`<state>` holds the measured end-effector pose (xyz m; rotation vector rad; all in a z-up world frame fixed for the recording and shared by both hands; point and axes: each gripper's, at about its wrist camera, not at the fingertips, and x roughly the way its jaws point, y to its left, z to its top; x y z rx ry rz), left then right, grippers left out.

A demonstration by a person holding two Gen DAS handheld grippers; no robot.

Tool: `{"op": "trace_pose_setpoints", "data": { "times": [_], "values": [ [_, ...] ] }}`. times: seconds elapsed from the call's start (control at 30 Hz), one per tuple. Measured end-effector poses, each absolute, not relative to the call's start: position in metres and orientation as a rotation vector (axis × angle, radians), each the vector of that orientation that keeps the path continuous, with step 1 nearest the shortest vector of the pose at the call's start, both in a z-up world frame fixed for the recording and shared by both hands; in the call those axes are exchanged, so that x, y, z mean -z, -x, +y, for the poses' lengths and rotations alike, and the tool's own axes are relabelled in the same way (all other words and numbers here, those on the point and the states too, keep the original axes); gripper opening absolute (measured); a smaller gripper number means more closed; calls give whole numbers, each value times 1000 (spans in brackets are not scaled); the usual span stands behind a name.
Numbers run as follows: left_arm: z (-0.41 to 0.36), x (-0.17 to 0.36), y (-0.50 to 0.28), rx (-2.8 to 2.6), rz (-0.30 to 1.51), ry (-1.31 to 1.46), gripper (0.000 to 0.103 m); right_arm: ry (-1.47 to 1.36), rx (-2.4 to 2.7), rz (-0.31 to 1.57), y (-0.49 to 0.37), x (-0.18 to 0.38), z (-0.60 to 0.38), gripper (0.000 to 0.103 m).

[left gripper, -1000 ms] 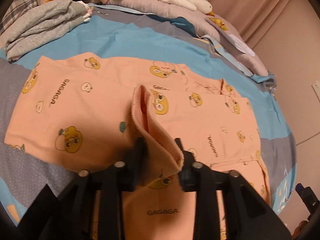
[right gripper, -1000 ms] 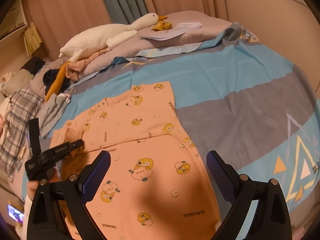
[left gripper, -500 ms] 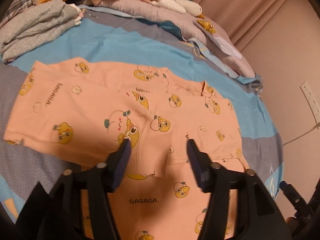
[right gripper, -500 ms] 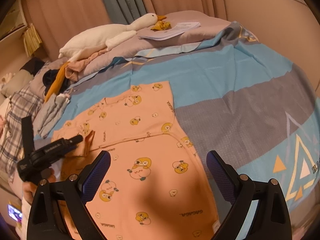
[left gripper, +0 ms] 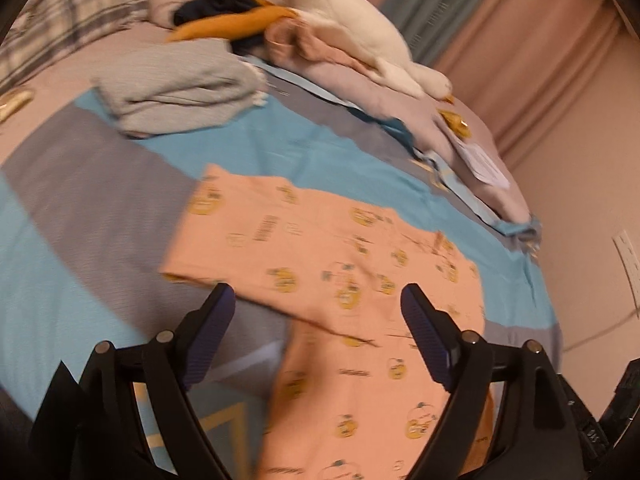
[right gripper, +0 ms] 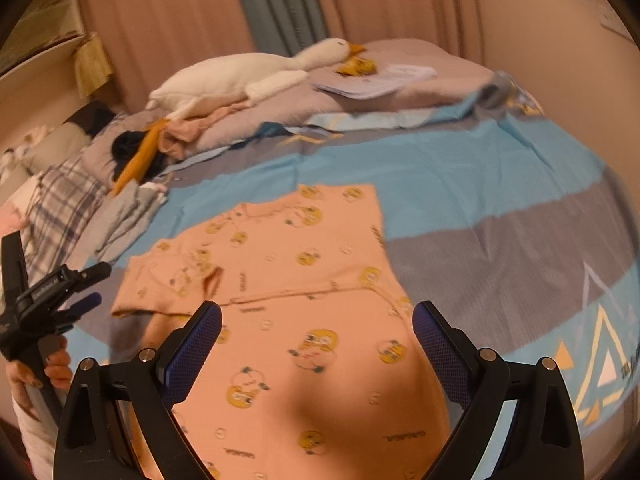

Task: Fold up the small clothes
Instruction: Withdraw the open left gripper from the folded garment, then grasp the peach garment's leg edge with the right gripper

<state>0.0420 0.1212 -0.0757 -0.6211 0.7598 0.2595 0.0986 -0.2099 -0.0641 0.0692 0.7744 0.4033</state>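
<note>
1. Bed (right gripper: 500, 208): covered by a sheet in broad blue and grey bands, with a triangle motif at its right edge. It carries everything listed below.
2. Peach baby garment (right gripper: 304, 304) (left gripper: 352, 280): printed with yellow cartoon faces and lying spread flat across the middle of the sheet. One sleeve (right gripper: 172, 280) is folded inward over the chest on the garment's left side in the right wrist view; the other sleeve extends toward the blue band.
3. Plush goose (right gripper: 240, 76) (left gripper: 360, 36): white with an orange beak, stretched along the rumpled grey quilt at the head of the bed, well apart from the garment.
4. Pile of grey clothes (left gripper: 180, 84): folded loosely, beyond the garment's far edge (a dark and an orange item lie behind it).
5. Plaid fabric (right gripper: 60, 204): at the far left of the bed.
6. Papers (right gripper: 372, 80): resting on the quilt beside the goose's head.
7. Right gripper (right gripper: 316, 340): jaws spread wide, nothing between them, poised above the lower body of the garment.
8. Left gripper (left gripper: 316, 316) (right gripper: 76, 284): jaws likewise parted and empty (the left wrist view is motion-blurred), positioned off the garment's folded-sleeve edge over the sheet.
9. Left hand (right gripper: 40, 368): wrapped around the gripper's handle.
</note>
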Motion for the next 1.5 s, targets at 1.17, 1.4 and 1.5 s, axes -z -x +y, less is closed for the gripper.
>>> {"op": "trace_pose_setpoints", "data": {
  "times": [1.17, 1.4, 1.5],
  "values": [
    [181, 107, 20, -494, 777, 691, 82, 130, -563, 1116, -176, 160, -20, 23],
    [178, 105, 19, -491, 776, 679, 82, 167, -617, 1060, -164, 141, -25, 6],
    [178, 104, 18, -491, 775, 674, 82, 172, -645, 1010, -157, 122, -29, 6]
  ]
}}
